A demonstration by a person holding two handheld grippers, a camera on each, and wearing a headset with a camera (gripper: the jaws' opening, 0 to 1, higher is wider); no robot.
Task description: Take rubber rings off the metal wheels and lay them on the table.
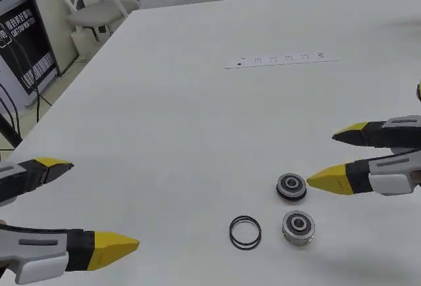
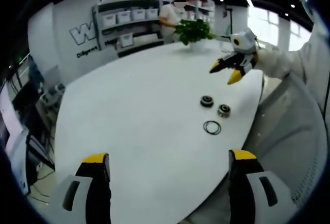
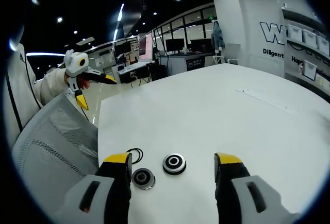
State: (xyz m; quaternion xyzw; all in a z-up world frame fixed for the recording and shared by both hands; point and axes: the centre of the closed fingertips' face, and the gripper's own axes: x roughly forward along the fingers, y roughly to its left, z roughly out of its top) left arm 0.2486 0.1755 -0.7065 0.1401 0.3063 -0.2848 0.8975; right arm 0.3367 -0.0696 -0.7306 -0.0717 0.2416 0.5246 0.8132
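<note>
Two small metal wheels lie on the white table (image 1: 184, 121). The farther wheel (image 1: 291, 186) (image 2: 207, 101) (image 3: 174, 164) wears a black rubber ring. The nearer wheel (image 1: 298, 226) (image 2: 224, 110) (image 3: 143, 178) looks bare and silvery. Two loose rubber rings (image 1: 245, 232) (image 2: 211, 127) (image 3: 135, 155) lie overlapped beside it. My right gripper (image 1: 321, 158) (image 3: 172, 158) (image 2: 232, 70) is open, its lower fingertip just right of the ringed wheel, holding nothing. At the near left, far from the wheels, my left gripper (image 1: 105, 204) (image 2: 169, 158) (image 3: 90, 87) is open and holds nothing.
A white power strip (image 1: 283, 60) lies flat on the far part of the table. White chairs (image 1: 99, 3) stand beyond the left edge. A grey mesh chair back (image 3: 51, 147) is close to the near table edge. A person (image 2: 172, 13) stands by the shelves.
</note>
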